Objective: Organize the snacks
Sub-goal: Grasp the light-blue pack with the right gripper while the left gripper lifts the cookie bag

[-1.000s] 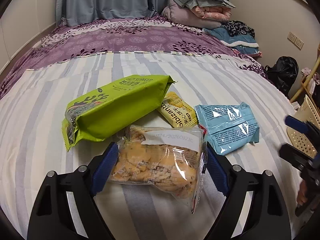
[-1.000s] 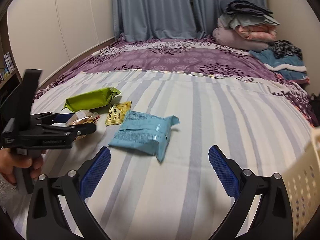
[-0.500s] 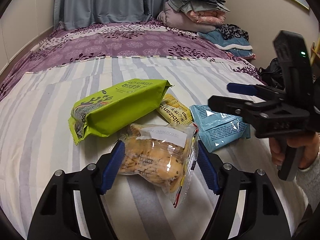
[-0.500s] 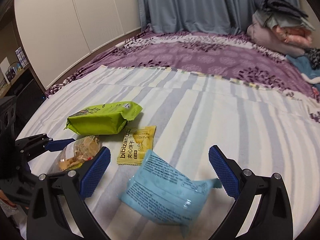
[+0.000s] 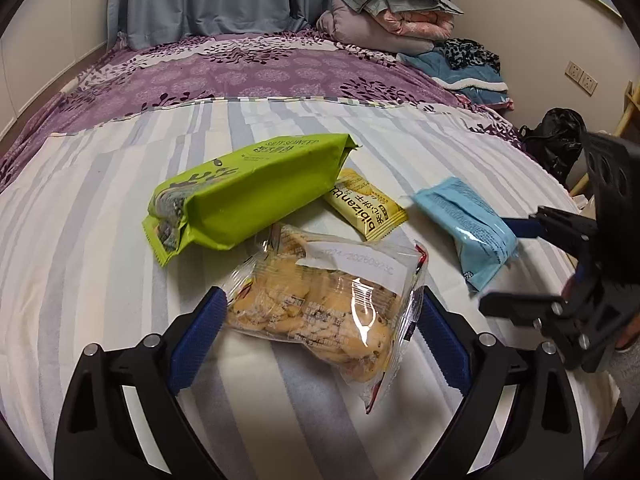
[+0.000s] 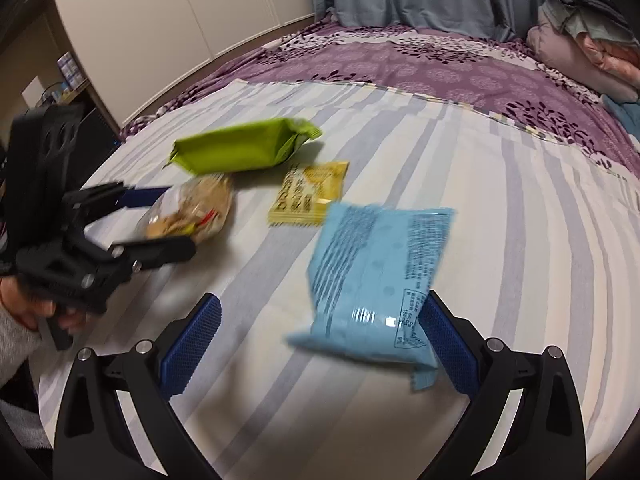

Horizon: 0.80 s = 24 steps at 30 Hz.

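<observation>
Biscuits in a clear bag [image 5: 320, 312] lie between the blue pads of the left tongs [image 5: 320, 336], which stand wide and bracket the bag; whether the pads press it I cannot tell. Beyond the bag lie a green packet [image 5: 248, 196] and a yellow sachet [image 5: 366, 204], all on the striped bed [image 5: 80, 248]. To the right, the right tongs [image 5: 516, 268] reach a blue packet [image 5: 468, 228].

From the right wrist, the right tongs [image 6: 320, 344] gape wide, the blurred blue packet [image 6: 376, 280] touching the right pad only. Ahead lies the yellow sachet [image 6: 310, 194]; left of it, the left tongs [image 6: 168, 220] flank the clear bag [image 6: 192, 210].
</observation>
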Available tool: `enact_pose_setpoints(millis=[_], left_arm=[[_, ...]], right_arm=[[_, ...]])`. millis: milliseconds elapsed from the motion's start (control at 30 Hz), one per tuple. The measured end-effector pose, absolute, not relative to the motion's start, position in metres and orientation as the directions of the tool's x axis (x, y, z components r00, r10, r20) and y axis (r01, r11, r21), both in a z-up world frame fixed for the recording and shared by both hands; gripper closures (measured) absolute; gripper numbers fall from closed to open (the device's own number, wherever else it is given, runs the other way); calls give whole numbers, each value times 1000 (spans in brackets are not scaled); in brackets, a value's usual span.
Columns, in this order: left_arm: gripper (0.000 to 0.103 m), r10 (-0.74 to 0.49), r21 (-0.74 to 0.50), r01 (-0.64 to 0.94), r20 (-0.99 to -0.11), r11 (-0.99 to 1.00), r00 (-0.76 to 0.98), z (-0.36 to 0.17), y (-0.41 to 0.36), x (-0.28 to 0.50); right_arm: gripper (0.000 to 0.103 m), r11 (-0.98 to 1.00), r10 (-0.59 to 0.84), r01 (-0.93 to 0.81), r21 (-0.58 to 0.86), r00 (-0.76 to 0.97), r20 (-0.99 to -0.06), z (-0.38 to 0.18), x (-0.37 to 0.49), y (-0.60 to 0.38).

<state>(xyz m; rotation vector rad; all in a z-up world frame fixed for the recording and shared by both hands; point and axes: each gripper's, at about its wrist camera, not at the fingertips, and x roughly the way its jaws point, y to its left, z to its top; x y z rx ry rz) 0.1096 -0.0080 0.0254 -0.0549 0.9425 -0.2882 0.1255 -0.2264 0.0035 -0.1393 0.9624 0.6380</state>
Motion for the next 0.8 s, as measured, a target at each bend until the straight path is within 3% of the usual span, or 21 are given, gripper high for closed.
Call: enact_pose_setpoints(millis=[133, 333, 567, 800], left_arm=[[6, -269, -191, 197, -799, 961, 538, 25, -2, 104], [6, -285, -237, 158, -800, 958, 528, 28, 10, 91], [6, -291, -280, 104, -790, 954, 540, 35, 17, 82], [6, -284, -315, 35, -796, 949, 535, 36, 9, 87]], right_arm=[[5, 840, 404, -525, 136, 440, -802, 3, 125, -229], [5, 880, 429, -411, 239, 469, -772, 5, 142, -240], [6, 926, 302, -359, 119, 513, -803, 1, 160, -220], [37, 939, 252, -334, 79, 516, -819, -7, 164, -221]])
